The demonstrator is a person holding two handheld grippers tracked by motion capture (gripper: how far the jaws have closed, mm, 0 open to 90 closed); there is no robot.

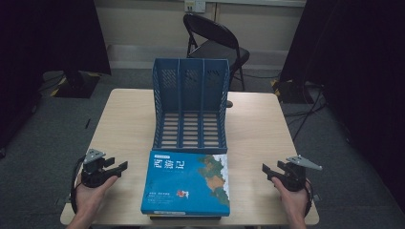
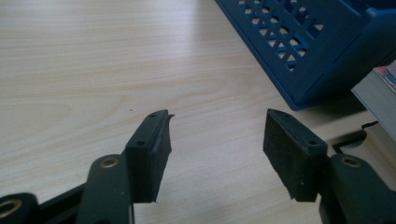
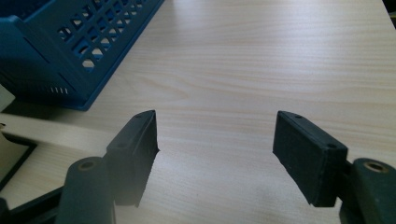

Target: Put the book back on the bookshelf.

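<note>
Item: blue-covered paperback book (image 1: pixel 186 183), lying flat before blue plastic three-slot file rack (image 1: pixel 190 105), awaiting filing; left gripper (image 1: pixel 119 168) and right gripper (image 1: pixel 266 170) flanking it, jaws gaping, empty.

The left gripper (image 1: pixel 125 166) is held low at seven o'clock in the high view, its jaws spread apart with nothing between them. The right gripper (image 1: pixel 264 171) is held at five o'clock, jaws likewise parted and pointed inward.
</note>
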